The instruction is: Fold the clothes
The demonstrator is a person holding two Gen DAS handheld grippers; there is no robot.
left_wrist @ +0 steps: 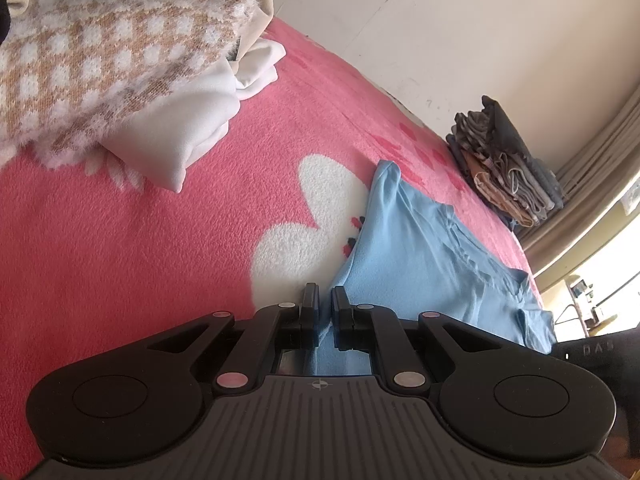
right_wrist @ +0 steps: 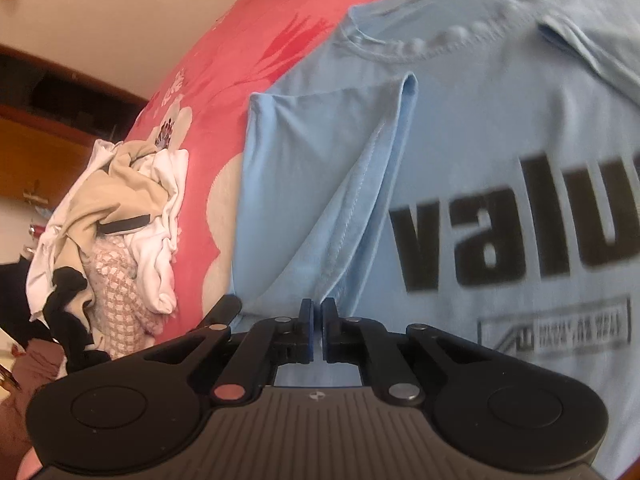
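A light blue T-shirt (left_wrist: 420, 248) lies spread on a pink fleece blanket (left_wrist: 160, 260) with white flower shapes. My left gripper (left_wrist: 325, 300) is shut on the shirt's near edge, and blue cloth shows between and behind its fingers. In the right wrist view the same T-shirt (right_wrist: 480, 140) fills the frame, front up, with black lettering and its collar at the top. One sleeve (right_wrist: 320, 184) is folded over the body. My right gripper (right_wrist: 318, 312) is shut on the lower end of that sleeve's hem.
A heap of unfolded clothes (left_wrist: 100, 60) sits on the blanket at the left wrist view's upper left, with a fuzzy tan-and-white checked piece on top. The same heap (right_wrist: 120, 220) lies left of the shirt. A stack of folded clothes (left_wrist: 504, 160) stands by the wall near a curtain (left_wrist: 592, 168).
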